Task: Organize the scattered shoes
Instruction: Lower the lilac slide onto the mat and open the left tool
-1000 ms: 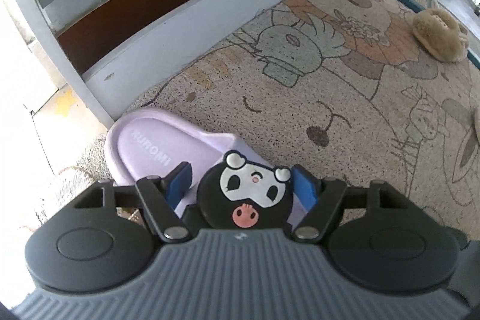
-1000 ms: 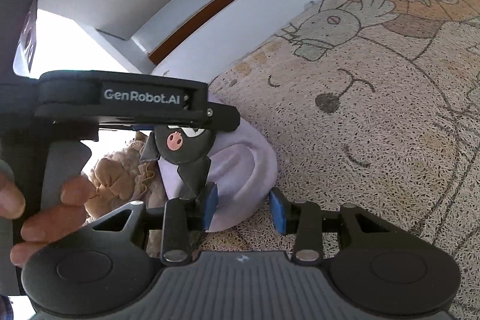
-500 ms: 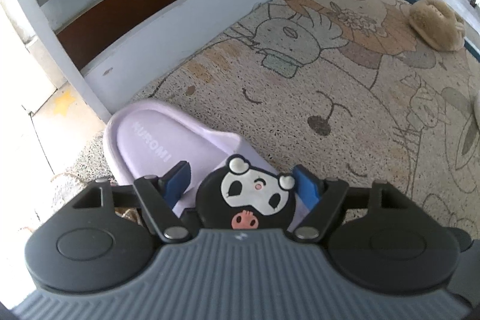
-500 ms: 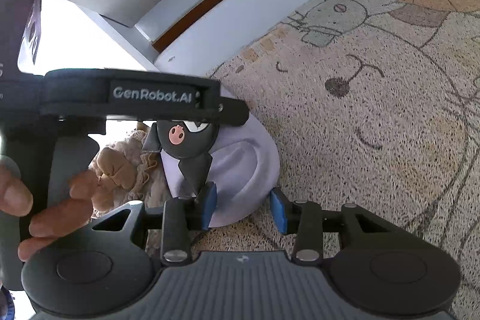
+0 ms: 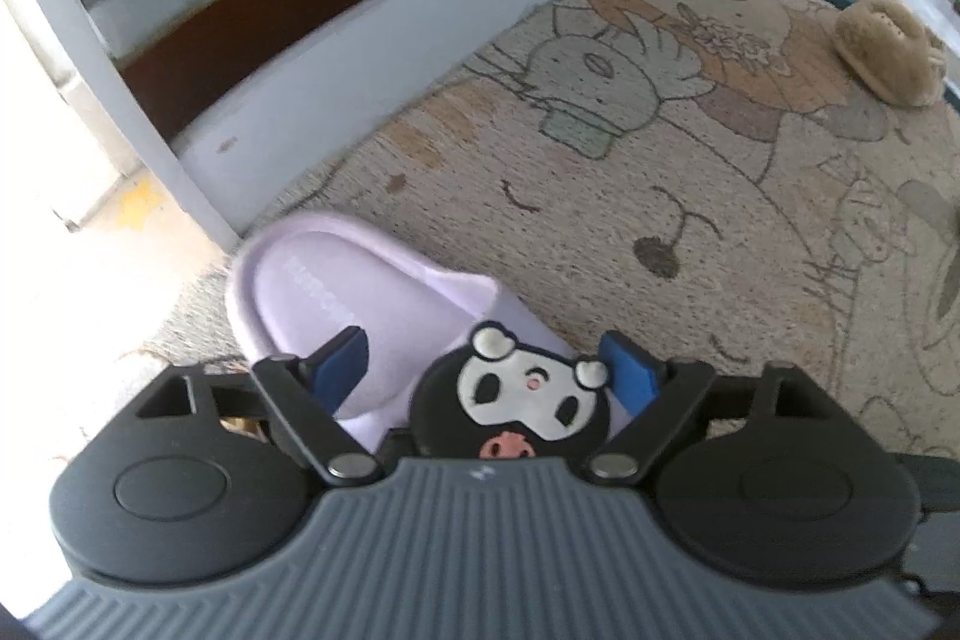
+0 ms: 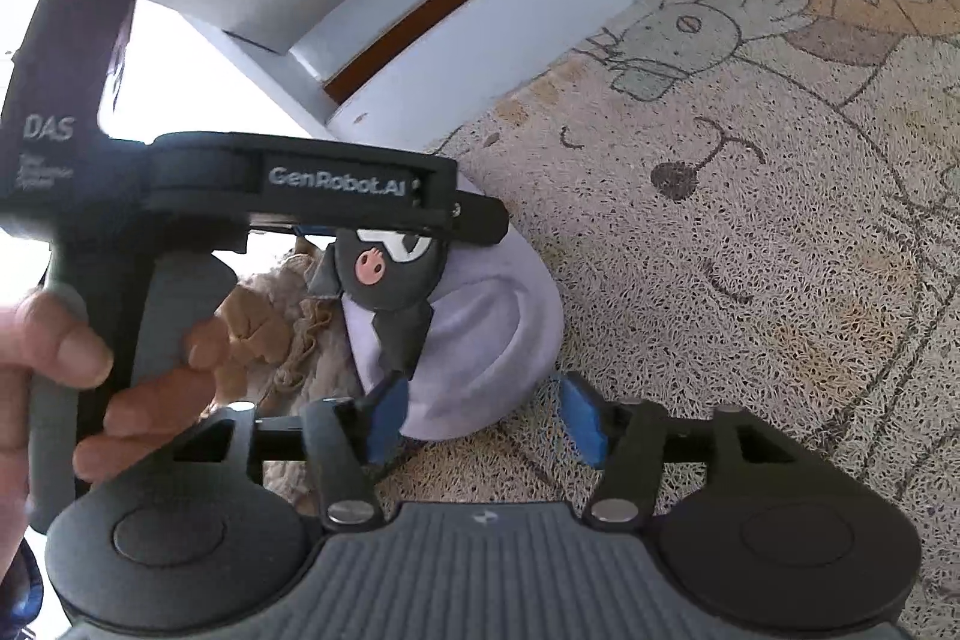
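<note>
Cartoon-printed mat [image 5: 690,196] beside grey shelf [image 5: 384,34]

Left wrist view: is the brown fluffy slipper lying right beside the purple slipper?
No. The brown fluffy slipper lies far across the mat, apart from the purple slipper.

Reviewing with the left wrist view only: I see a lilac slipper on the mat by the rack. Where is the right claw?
Observer: The right claw is at the slipper, with its toe between the pads.
Operator: Is it gripping the toe?
Observer: No. Its jaws have just been opening, and the pads are not pressing on the toe.
Operator: Is anything next to the slipper?
Observer: A tan fluffy shoe lies right beside it, on the left in the right wrist view.
</note>
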Tool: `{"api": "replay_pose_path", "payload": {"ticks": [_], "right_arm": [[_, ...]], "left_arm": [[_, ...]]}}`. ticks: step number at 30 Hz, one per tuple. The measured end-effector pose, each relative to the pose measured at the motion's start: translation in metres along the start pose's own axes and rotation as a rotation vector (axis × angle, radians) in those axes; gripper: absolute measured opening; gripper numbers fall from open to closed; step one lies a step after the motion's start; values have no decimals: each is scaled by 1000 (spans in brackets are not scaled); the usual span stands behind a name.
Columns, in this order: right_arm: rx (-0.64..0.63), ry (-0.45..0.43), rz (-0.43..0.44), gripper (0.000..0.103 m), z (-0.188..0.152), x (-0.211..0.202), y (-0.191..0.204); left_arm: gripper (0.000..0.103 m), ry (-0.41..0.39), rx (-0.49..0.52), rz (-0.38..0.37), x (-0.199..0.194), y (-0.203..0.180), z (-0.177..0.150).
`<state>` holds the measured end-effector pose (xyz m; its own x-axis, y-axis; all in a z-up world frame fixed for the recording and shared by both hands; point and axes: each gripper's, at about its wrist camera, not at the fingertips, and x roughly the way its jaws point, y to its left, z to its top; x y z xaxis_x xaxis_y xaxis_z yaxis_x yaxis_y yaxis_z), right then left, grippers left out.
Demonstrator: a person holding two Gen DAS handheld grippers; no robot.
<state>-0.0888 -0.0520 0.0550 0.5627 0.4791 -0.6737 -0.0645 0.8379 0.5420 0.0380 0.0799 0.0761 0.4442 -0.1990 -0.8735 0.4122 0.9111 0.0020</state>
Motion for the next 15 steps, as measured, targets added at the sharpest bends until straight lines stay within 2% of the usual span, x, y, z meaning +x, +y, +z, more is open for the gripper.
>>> {"api": "replay_pose_path", "payload": {"ticks": [5, 8, 15], "right_arm": [[-17, -14, -2, 65, 1, -10, -4], [-14, -24, -10, 68, 1, -17, -8], [0, -39, -37, 76, -1, -28, -18]], "left_arm": [[94, -11, 0, 28, -7, -1, 2], [99, -24, -11, 46, -10, -4, 4], [100, -47, 2, 58, -15, -20, 12]]}}
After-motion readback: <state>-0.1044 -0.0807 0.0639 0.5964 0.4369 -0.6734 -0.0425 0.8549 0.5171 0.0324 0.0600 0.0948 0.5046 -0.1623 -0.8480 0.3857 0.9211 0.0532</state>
